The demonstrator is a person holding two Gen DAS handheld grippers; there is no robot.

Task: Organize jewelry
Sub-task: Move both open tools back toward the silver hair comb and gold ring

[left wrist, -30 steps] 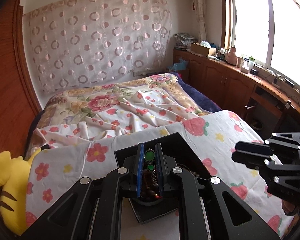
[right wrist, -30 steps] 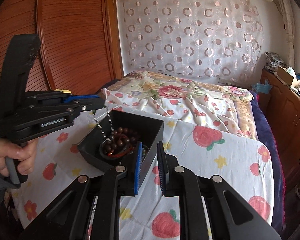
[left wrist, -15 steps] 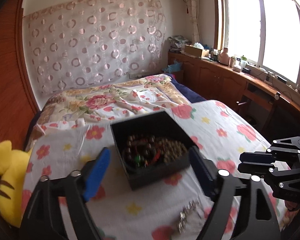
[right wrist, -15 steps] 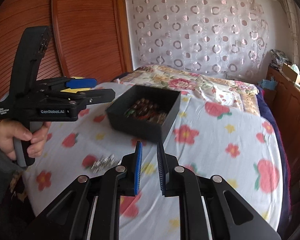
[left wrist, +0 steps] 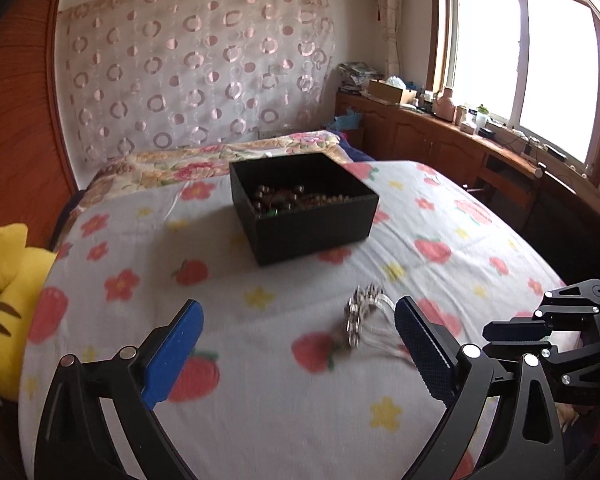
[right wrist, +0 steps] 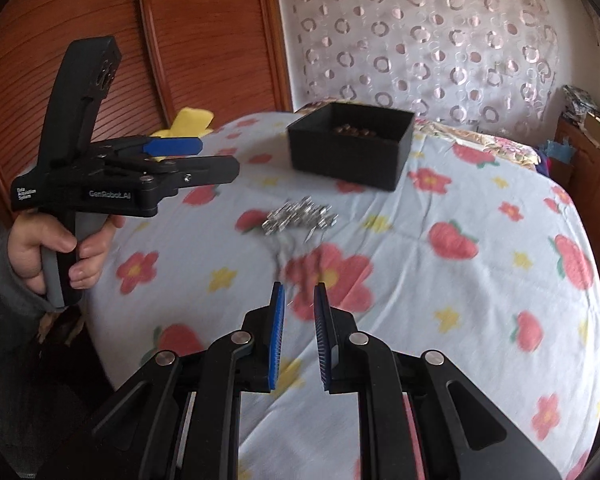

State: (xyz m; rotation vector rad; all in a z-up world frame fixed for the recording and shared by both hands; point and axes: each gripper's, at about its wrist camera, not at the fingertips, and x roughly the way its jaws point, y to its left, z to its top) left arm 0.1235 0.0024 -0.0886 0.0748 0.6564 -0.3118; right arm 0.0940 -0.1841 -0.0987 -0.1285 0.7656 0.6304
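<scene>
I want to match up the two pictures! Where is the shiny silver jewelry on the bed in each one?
Left wrist view: the silver jewelry lies low and right of centre, close to the left gripper's right finger.
Right wrist view: it lies near the middle, ahead of the right gripper.
Shared landmark: the black box sits on the bed beyond it in both.

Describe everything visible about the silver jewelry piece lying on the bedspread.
The silver jewelry piece is a loose, glinting cluster of small metallic links or charms, motion-blurred, with thin strands trailing toward the camera. It lies flat on the floral bedspread, apart from the black box beyond it. Neither gripper touches it; the open left gripper hovers nearby.
</scene>
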